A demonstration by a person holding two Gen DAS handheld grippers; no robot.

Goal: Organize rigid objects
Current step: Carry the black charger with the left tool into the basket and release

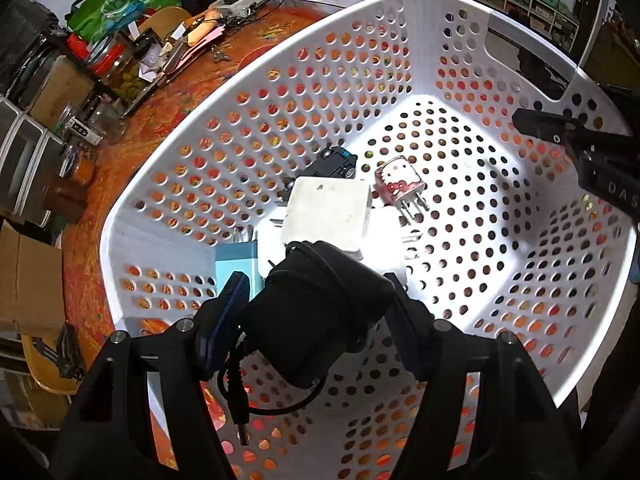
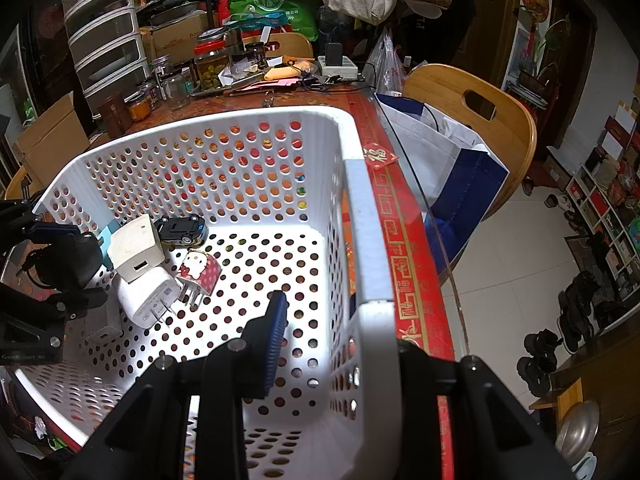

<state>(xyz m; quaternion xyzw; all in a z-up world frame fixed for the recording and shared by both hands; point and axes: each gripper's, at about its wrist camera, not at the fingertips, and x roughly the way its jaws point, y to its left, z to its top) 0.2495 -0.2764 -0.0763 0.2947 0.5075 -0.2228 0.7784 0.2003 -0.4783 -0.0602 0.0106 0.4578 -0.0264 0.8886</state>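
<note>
Placement looks to be the step in hand: the left tongs point(image 1: 316, 312), clamped on a black adapter point(image 1: 320, 312) with a trailing cable, hang over the white basket point(image 1: 400, 12) on the counter point(image 1: 248, 44), above the heap of chargers point(image 1: 326, 214). Next they must part to drop it there. Only the right view shows the right tongs point(image 2: 340, 340) clamped on the basket rim
</note>
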